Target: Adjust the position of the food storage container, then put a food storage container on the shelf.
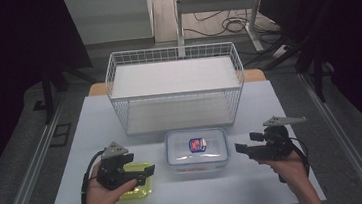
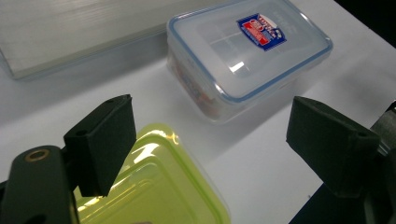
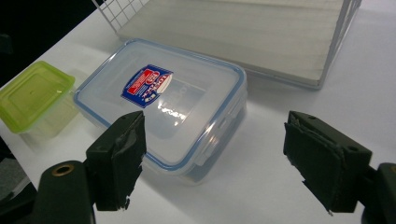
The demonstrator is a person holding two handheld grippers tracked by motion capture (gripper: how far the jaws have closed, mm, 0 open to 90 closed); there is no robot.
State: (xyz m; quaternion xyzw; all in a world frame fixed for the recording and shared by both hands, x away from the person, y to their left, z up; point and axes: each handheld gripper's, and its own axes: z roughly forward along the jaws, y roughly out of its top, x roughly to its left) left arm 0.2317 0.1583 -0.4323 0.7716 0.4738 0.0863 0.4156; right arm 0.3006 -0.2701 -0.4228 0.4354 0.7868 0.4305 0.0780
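Clear lidded box (image 1: 196, 149) with blue seal and red-blue label sits just before the wire basket (image 1: 175, 86); left gripper (image 2: 210, 140) and right gripper (image 3: 212, 158) both spread, empty.

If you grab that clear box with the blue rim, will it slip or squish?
The clear box looks like hard plastic with a latched lid, so it probably won't squish. Its glossy lid reflects light, so the pads might slide a bit. It sits low and flat on the table, so it is unlikely to tip or roll.
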